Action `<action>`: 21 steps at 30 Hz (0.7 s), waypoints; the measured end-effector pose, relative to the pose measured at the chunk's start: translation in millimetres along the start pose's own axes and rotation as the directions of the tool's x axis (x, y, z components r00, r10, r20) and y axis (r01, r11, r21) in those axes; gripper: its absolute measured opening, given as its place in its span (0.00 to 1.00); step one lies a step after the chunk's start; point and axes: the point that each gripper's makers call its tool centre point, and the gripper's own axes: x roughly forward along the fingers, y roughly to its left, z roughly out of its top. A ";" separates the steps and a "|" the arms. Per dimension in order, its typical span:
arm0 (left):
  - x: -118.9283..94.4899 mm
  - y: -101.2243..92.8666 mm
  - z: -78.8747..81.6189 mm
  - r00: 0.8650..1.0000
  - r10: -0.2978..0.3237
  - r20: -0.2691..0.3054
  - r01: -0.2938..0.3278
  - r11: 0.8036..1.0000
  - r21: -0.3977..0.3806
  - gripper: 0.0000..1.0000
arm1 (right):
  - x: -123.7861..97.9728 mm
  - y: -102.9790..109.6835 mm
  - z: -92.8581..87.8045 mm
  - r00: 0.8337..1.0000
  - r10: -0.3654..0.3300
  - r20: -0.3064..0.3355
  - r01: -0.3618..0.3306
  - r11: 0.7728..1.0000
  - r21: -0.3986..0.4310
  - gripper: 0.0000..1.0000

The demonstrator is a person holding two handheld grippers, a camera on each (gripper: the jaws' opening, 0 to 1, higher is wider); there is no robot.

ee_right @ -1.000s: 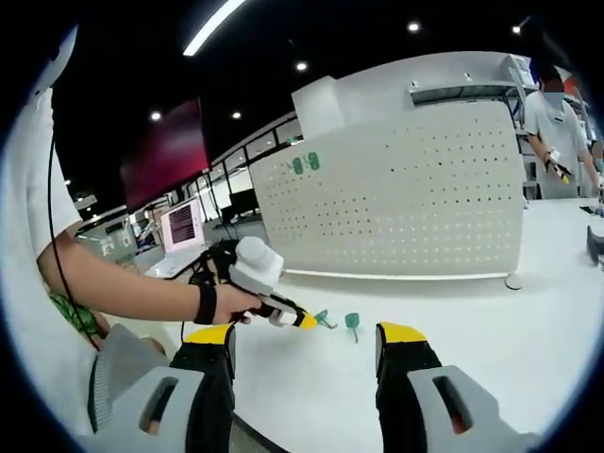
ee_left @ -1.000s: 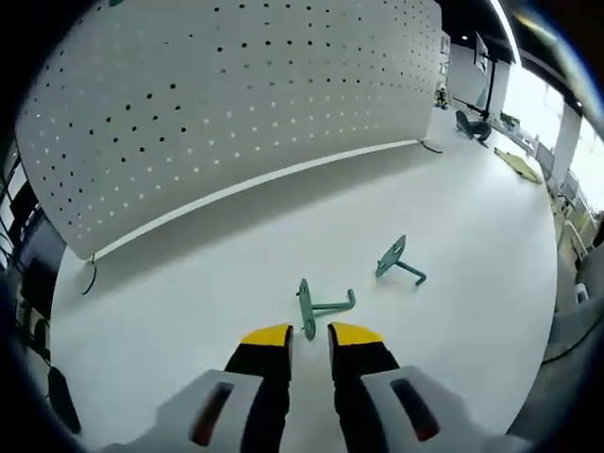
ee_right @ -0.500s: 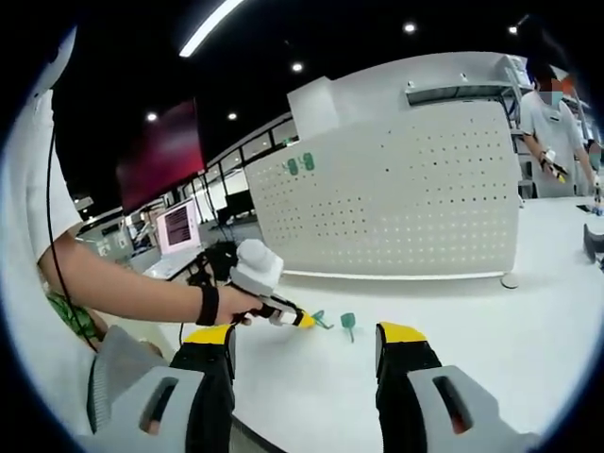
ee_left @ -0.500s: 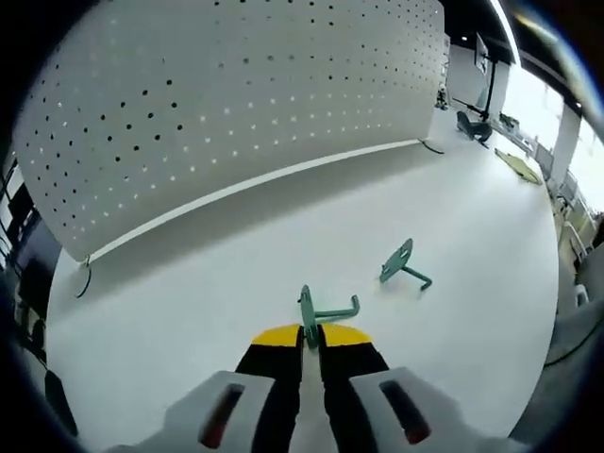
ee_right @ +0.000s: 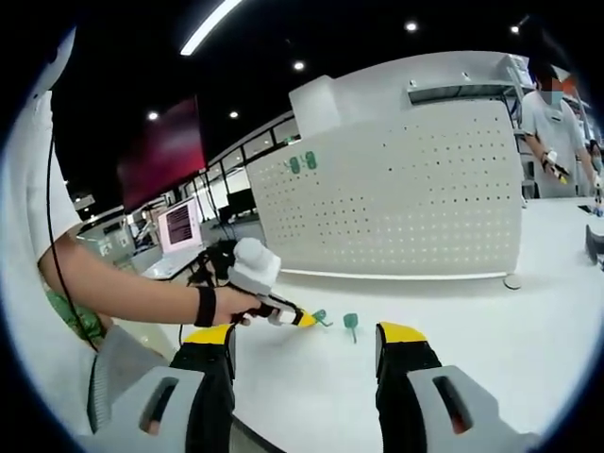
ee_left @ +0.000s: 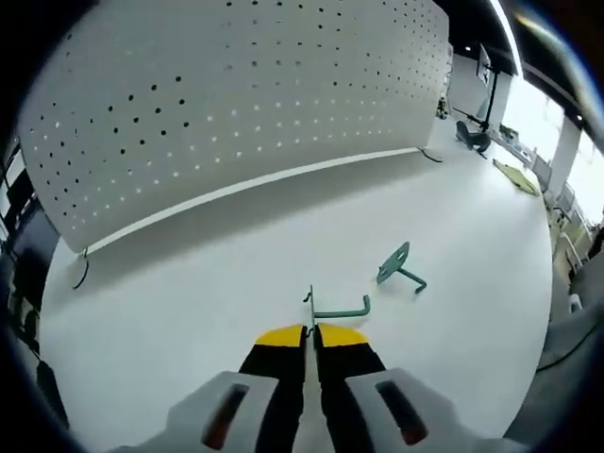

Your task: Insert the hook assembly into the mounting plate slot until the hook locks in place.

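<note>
Left gripper (ee_left: 310, 332), yellow-tipped black jaws: wide apart either side of the hook 1 s ago, now pinched right down on the flat plate end of the green metal hook (ee_left: 326, 307); its L-shaped arm sticks out to the right, clear of the jaws; the hook looks slightly raised off the white tabletop (ee_left: 217, 255) vs before, tho hard to be sure; so grasp looks made, next stage is prob. carrying it to its slot, not yet begun. Second green hook w/ round base plate (ee_left: 400, 266) lies near, to the right, apart from the held one, not shifted. Right gripper (ee_right: 307, 338) idles w/ jaws wide open, nothing between them, same as 1 s ago; in right gripper view the left gripper (ee_right: 283, 315) sits low over the table w/ the held hook (ee_right: 320, 317) at its tip & the other hook (ee_right: 351, 322) just beside. Surface: plain white, matte; white perforated pegboard panel (ee_left: 236, 104) stands upright behind, two small green pieces (ee_right: 302, 162) hung near its top corner; room dim w/ ceiling strip lights, a lit monitor (ee_right: 181, 225) at the back, a person (ee_right: 557, 123) standing far right.
</note>
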 end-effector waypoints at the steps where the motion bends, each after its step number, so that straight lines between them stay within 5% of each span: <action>1: -1.3 0.0 0.4 1.000 -0.003 0.005 0.003 1.000 -0.006 0.04 | 0.2 0.4 0.0 1.000 0.001 0.000 -0.001 1.000 -0.001 0.61; 21: -36.2 -18.8 17.1 0.986 -0.094 0.137 0.108 0.989 -0.097 0.04 | 5.6 12.4 8.2 0.999 0.050 0.015 -0.050 0.999 -0.006 0.58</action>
